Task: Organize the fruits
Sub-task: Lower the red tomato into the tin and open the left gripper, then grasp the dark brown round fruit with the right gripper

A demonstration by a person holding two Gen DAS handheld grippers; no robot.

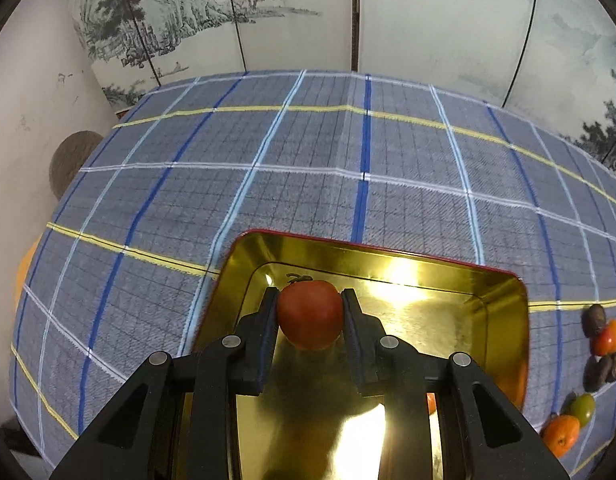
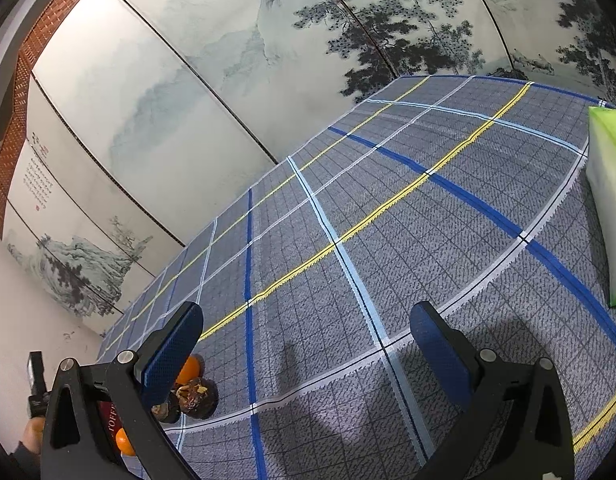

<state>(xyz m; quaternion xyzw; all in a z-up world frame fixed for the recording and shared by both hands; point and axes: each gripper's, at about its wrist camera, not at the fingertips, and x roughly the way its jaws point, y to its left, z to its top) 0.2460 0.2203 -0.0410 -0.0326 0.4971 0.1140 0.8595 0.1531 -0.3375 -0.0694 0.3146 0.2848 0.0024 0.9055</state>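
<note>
Now lower tomato (image 1: 309, 314), clamped in left jaws, onto tray (image 1: 503, 304) floor at frame centre, then release; right jaws wide open, empty.

Tomato (image 1: 309, 314) in tool (image 1: 309, 304) over tray (image 1: 503, 304)

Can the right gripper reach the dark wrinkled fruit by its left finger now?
Probably yes: the right gripper is open and empty, and the dark wrinkled fruit lies uncovered on the cloth beside its finger.
</note>
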